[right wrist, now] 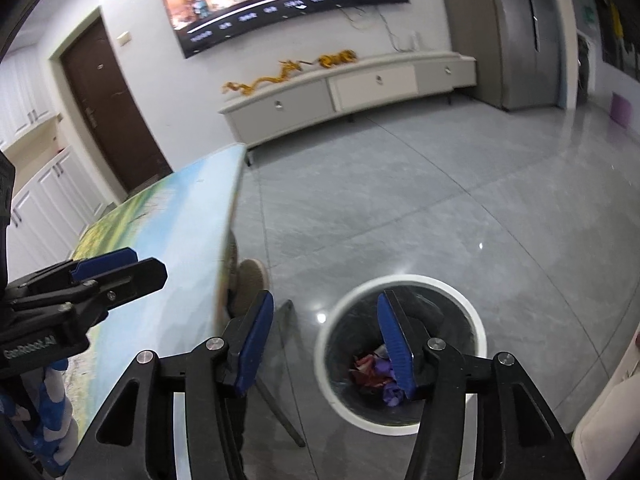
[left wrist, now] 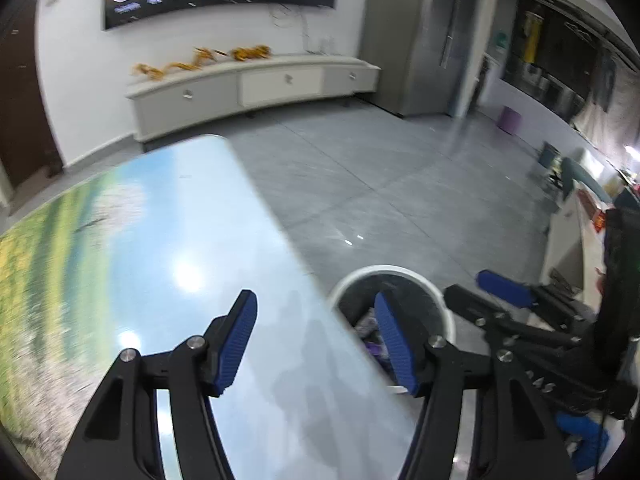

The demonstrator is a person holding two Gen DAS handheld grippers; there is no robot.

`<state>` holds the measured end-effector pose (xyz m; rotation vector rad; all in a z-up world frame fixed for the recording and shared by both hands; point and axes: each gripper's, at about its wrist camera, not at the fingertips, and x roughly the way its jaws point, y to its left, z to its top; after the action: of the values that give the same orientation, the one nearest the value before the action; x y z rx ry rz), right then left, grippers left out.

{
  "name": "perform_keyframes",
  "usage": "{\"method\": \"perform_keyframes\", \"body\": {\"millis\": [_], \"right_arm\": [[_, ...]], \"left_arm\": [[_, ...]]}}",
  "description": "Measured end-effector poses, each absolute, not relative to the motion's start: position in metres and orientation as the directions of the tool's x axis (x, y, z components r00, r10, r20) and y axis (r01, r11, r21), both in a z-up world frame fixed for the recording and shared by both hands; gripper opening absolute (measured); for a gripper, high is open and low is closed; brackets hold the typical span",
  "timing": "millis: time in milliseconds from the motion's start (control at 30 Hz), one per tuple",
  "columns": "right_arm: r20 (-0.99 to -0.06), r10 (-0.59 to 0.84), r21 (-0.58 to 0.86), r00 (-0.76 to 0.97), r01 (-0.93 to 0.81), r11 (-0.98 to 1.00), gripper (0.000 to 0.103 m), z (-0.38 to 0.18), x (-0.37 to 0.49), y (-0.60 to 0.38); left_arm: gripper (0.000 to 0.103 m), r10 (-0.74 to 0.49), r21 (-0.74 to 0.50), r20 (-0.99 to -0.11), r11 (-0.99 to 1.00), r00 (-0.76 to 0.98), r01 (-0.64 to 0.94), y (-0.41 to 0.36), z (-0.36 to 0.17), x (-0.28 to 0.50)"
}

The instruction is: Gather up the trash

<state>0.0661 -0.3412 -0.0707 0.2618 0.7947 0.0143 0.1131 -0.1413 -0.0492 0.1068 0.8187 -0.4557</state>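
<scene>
A round white bin [right wrist: 476, 322] with a black liner stands on the grey floor beside the table; it also shows in the left wrist view [left wrist: 436, 296]. Crumpled red and purple trash [right wrist: 376, 372] lies at its bottom. My right gripper [right wrist: 326, 342] is open and empty, hanging just above the bin's left rim. My left gripper [left wrist: 316, 344] is open and empty over the table's right edge [left wrist: 296, 264], next to the bin. The right gripper also appears at the right of the left wrist view [left wrist: 504, 292], and the left gripper shows at the left of the right wrist view [right wrist: 100, 276].
The table [right wrist: 176, 240] has a glossy landscape-print top. A shoe [right wrist: 250, 280] and a dark table leg [right wrist: 280, 380] show under its edge. A low white TV cabinet [right wrist: 344, 92] stands along the far wall under a screen. A white sofa edge [right wrist: 612, 408] is at right.
</scene>
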Motion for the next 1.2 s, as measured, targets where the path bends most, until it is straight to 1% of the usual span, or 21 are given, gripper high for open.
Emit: {"method": "perform_keyframes", "body": {"millis": [100, 267, 300, 333, 400, 600, 700, 900, 933, 1000, 1100, 1200], "right_arm": [[-0.687, 0.115, 0.224, 0.717, 0.059, 0.973, 0.058, -0.060, 0.060, -0.322], [-0.666, 0.120, 0.199, 0.737, 0.020, 0.980, 0.059, -0.049, 0.049, -0.293], [-0.660, 0.120, 0.192, 0.742, 0.012, 0.981, 0.061, -0.046, 0.046, -0.287], [-0.653, 0.118, 0.184, 0.748, 0.005, 0.983, 0.067, -0.042, 0.044, -0.280], [-0.637, 0.110, 0.169, 0.763, -0.001, 0.986, 0.075, -0.036, 0.038, -0.271], [-0.602, 0.080, 0.119, 0.795, -0.010, 0.993, 0.083, -0.021, 0.021, -0.251], [-0.585, 0.064, 0.095, 0.808, -0.009, 0.995, 0.088, -0.013, 0.013, -0.242], [-0.558, 0.049, 0.054, 0.828, -0.022, 0.998, 0.095, -0.001, 0.001, -0.226], [-0.555, 0.048, 0.048, 0.830, -0.025, 0.999, 0.096, 0.001, 0.000, -0.223], [-0.550, 0.047, 0.039, 0.834, -0.030, 0.999, 0.097, 0.003, -0.001, -0.219], [-0.541, 0.042, 0.021, 0.840, -0.037, 0.999, 0.099, 0.005, -0.005, -0.212], [-0.535, 0.038, 0.011, 0.844, -0.039, 0.999, 0.100, 0.006, -0.008, -0.210]], "left_arm": [[0.060, -0.307, -0.049, -0.693, 0.923, 0.652, 0.381, -0.114, -0.040, 0.098], [0.060, -0.236, 0.001, -0.635, 0.952, 0.736, 0.306, -0.078, -0.027, 0.071], [0.060, -0.224, 0.007, -0.625, 0.956, 0.748, 0.292, -0.071, -0.026, 0.067], [0.060, -0.215, 0.009, -0.616, 0.960, 0.758, 0.280, -0.065, -0.025, 0.062], [0.060, -0.201, 0.010, -0.597, 0.966, 0.777, 0.258, -0.051, -0.020, 0.052], [0.061, -0.181, 0.012, -0.559, 0.974, 0.809, 0.227, -0.029, -0.012, 0.024], [0.066, -0.175, 0.008, -0.538, 0.977, 0.824, 0.213, -0.020, -0.009, 0.010], [0.071, -0.168, -0.001, -0.508, 0.981, 0.845, 0.194, -0.005, 0.001, -0.004], [0.072, -0.164, -0.001, -0.505, 0.982, 0.847, 0.190, -0.004, 0.002, -0.006], [0.078, -0.157, -0.001, -0.493, 0.984, 0.855, 0.180, 0.000, 0.004, -0.011], [0.084, -0.153, -0.004, -0.479, 0.985, 0.864, 0.172, 0.006, 0.006, -0.016], [0.086, -0.142, -0.013, -0.475, 0.988, 0.868, 0.154, 0.011, 0.006, -0.017]]}}
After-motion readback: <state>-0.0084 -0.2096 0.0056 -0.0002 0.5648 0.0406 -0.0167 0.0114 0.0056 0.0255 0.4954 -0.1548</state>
